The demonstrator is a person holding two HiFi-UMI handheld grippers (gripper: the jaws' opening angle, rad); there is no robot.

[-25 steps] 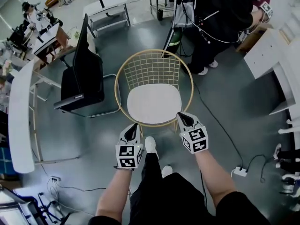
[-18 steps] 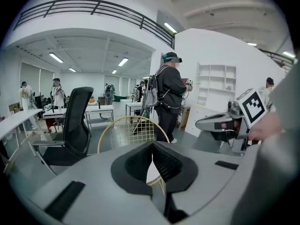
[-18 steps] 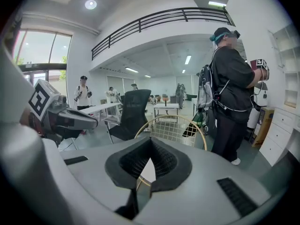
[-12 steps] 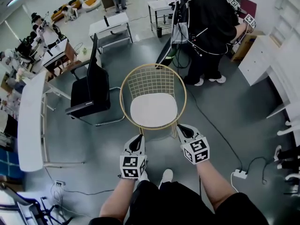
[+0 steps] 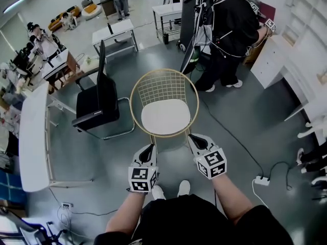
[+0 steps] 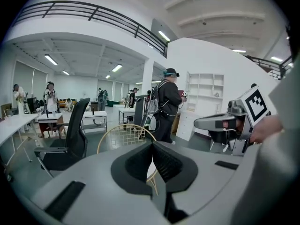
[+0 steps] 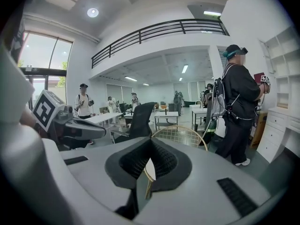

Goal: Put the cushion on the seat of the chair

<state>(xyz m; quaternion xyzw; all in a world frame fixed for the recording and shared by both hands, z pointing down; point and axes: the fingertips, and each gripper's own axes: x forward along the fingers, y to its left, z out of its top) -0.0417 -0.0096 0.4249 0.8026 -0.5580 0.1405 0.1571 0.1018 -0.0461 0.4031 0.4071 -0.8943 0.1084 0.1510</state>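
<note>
A gold wire chair (image 5: pixel 137 93) stands in front of me, and a white cushion (image 5: pixel 165 116) lies flat on its seat. Both grippers hang in the air just short of the chair's front edge, touching neither chair nor cushion. My left gripper (image 5: pixel 149 148) is shut with nothing in it. My right gripper (image 5: pixel 193 138) is also shut and empty. In the left gripper view the closed left gripper (image 6: pixel 152 144) points at the chair's mesh back (image 6: pixel 123 135). The right gripper view shows the right gripper (image 7: pixel 151 142) closed before the same chair back (image 7: pixel 180 136).
A black office chair (image 5: pixel 97 98) stands close to the left of the wire chair, with a long white table (image 5: pixel 33 137) beyond it. A person in black (image 5: pixel 230 29) stands behind to the right, near white cabinets (image 5: pixel 276 60). A power strip and cable (image 5: pixel 261 180) lie on the floor at right.
Both grippers have risen and drawn back from the chair's front edge, still shut. The chair looks smaller and farther off. The cushion stays on the seat.
</note>
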